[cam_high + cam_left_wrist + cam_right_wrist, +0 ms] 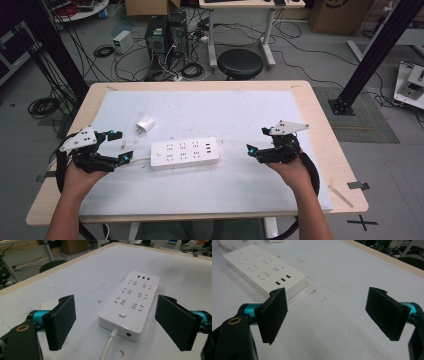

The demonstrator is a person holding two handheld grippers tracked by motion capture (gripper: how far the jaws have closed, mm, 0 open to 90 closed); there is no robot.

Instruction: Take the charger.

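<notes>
Both my tongs are spread wide with nothing in them — left tongs and right tongs flank the white power strip. It lies flat mid-bench, with a white charger plug just behind it.

Grey concrete floor, lots of loose black cables. Round black stool just behind the wood-edged worktop, w/ a pale mat on top. PC tower beside a white-legged desk. Cardboard boxes at back. Black frame struts L & R.
</notes>
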